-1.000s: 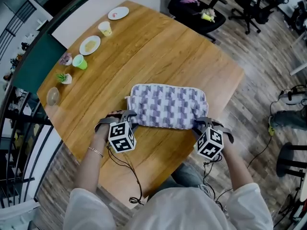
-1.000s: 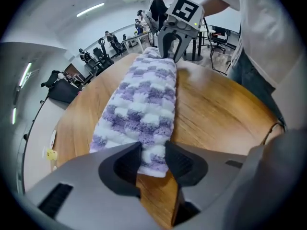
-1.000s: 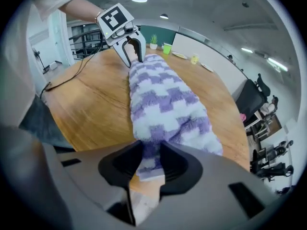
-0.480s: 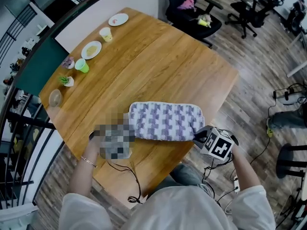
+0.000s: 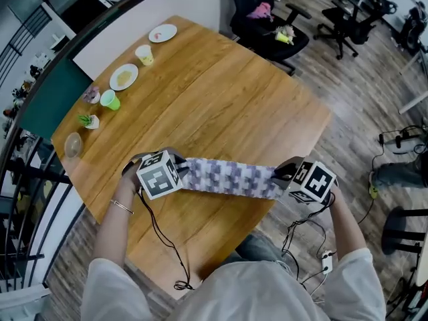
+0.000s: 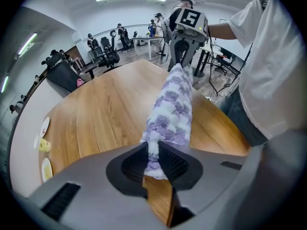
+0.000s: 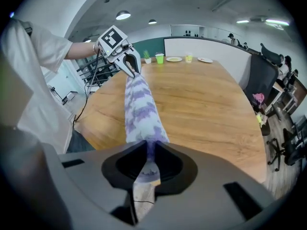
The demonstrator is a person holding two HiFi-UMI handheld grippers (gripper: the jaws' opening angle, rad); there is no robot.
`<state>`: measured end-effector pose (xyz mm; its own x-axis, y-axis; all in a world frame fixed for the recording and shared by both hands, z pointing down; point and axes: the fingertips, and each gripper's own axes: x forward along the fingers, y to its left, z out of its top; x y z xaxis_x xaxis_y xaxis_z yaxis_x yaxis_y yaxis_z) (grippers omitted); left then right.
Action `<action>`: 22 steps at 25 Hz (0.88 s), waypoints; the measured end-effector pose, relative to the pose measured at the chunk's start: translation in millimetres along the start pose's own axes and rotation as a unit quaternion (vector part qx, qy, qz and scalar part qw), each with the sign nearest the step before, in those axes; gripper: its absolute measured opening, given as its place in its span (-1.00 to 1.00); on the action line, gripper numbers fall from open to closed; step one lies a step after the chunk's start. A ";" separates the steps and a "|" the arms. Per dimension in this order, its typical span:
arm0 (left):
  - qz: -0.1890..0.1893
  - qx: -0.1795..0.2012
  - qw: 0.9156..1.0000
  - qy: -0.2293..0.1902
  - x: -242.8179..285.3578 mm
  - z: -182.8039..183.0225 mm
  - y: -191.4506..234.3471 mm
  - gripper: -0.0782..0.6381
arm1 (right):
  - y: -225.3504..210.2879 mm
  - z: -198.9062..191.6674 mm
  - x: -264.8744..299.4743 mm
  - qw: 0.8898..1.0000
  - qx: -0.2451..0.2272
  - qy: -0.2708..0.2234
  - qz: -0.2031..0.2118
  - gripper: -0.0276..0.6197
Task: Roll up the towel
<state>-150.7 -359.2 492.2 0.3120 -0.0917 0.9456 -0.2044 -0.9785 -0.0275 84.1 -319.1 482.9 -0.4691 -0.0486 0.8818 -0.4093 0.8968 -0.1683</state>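
The purple-and-white checked towel (image 5: 231,178) hangs stretched as a narrow band between my two grippers, above the near part of the wooden table (image 5: 221,99). My left gripper (image 5: 182,172) is shut on the towel's left end (image 6: 173,104), the fabric pinched between its pads. The right gripper (image 5: 281,174) is shut on the right end (image 7: 140,109). Both pairs of jaws have just been closing, with the towel's edge between them. In the left gripper view the left gripper (image 6: 154,159) faces the right one along the towel; the right gripper (image 7: 147,164) looks back the other way.
Along the table's far left edge stand a white plate (image 5: 162,33), a yellow cup (image 5: 144,54), a second plate (image 5: 124,77), a green cup (image 5: 110,99), a small plant (image 5: 88,120) and a glass bowl (image 5: 73,145). Office chairs (image 5: 267,19) stand beyond the table.
The towel lay flat on the table; both grippers shut on its near corners and rose, lifting it off so it now hangs stretched between them.
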 end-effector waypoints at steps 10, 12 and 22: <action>0.021 -0.023 1.000 0.000 59.3 10.4 53.5 -0.53 | -55.4 -13.7 39.0 1.000 0.014 0.004 -0.024 -0.67; 0.023 -0.026 0.999 -0.006 63.2 8.6 54.4 -0.52 | -56.9 -14.4 42.9 0.999 0.022 -0.003 -0.026 -0.65; 0.058 -0.145 0.981 -0.116 33.0 -2.6 67.8 -0.37 | -66.8 2.0 18.6 0.990 0.087 -0.089 -0.067 -0.55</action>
<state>-156.6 -428.1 522.4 0.4677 -0.2712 0.8413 -0.4956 -0.8686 -0.0046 101.1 -380.8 509.7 -0.5255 -0.2524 0.8125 -0.5984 0.7885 -0.1421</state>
